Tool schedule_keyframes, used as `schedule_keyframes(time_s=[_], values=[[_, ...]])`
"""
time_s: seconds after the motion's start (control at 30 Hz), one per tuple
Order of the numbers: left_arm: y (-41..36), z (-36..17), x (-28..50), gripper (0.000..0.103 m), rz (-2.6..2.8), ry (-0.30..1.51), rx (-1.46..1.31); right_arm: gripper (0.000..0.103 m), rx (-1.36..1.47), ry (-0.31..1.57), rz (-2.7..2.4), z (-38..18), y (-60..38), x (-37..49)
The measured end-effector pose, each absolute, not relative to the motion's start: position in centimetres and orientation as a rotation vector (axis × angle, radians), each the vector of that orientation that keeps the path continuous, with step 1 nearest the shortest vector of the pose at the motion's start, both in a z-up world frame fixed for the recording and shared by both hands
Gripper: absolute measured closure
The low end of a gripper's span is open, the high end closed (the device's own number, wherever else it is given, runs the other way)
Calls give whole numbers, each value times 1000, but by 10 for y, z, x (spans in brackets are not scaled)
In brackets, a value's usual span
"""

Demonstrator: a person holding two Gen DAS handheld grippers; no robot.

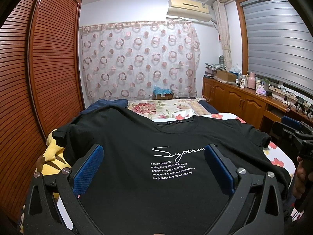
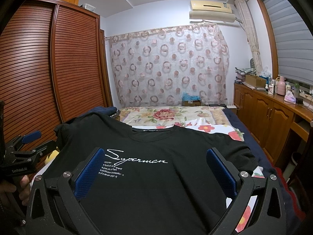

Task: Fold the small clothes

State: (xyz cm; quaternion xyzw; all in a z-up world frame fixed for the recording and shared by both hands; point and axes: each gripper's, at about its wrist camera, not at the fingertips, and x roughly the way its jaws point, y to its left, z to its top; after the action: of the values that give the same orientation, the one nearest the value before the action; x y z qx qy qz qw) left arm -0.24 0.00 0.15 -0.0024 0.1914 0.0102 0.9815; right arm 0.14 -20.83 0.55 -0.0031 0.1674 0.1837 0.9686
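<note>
A black T-shirt with white "Superman" script lies spread flat, front up, on the flowered bed sheet, collar at the far side. It also shows in the right wrist view. My left gripper is open, its blue pads wide apart above the shirt's lower chest, holding nothing. My right gripper is open over the shirt's lower right part, also empty. The right gripper shows at the right edge of the left wrist view, and the left gripper at the left edge of the right wrist view.
A slatted wooden wardrobe stands along the left of the bed. Wooden cabinets with clutter on top run along the right. A yellow plush toy lies at the bed's left edge. Dark blue cloth lies beyond the shirt.
</note>
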Motion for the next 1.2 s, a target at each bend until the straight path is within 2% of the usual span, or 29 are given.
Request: schedule_keyframes(time_s=[1.2], values=[[1, 2, 1, 0, 25, 386, 2, 0, 1, 342, 374, 3, -208, 6]])
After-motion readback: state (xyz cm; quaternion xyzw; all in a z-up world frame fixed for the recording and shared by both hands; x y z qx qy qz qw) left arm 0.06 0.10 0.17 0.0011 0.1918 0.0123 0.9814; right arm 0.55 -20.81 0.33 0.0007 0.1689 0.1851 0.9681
